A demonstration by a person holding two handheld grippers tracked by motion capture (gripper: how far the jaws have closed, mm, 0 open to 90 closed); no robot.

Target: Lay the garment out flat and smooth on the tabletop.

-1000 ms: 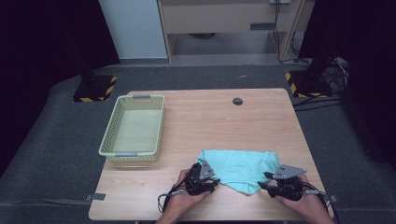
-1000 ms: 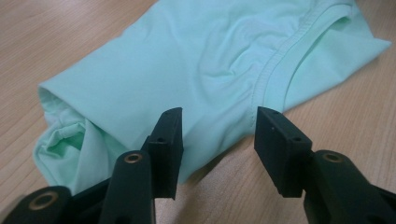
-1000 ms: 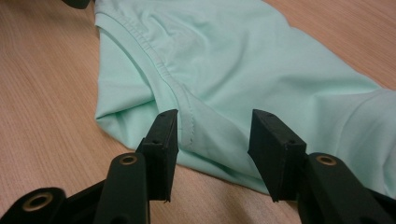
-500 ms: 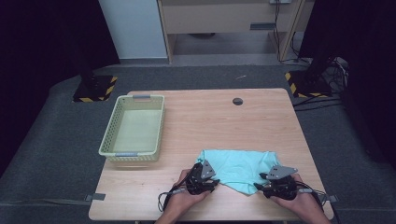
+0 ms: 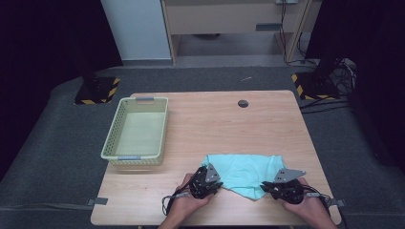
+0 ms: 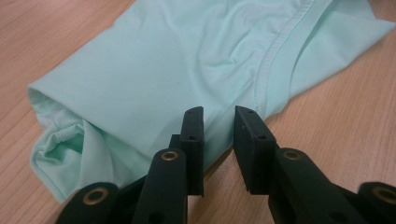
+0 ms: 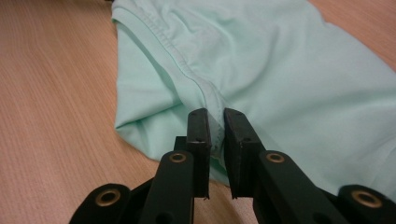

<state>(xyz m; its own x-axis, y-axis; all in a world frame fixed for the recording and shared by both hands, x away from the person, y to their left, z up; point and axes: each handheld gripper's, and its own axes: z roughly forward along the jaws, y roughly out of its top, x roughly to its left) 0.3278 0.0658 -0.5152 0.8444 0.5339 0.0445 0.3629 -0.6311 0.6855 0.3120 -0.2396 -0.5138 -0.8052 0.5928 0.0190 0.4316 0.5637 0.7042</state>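
So the mint green shirt [image 5: 244, 170] is lying bunched on the near part of the wooden table [image 5: 215, 124], right between my two hands. My right gripper [image 7: 215, 125] is pinched down on its hemmed edge, fabric caught between the jaws. My left gripper [image 6: 218, 128] sits at the shirt's other near edge with the jaws apart, cloth just under them, nothing grabbed. The yellow-green basket [image 5: 157, 124] is off to the left, well apart from the shirt.
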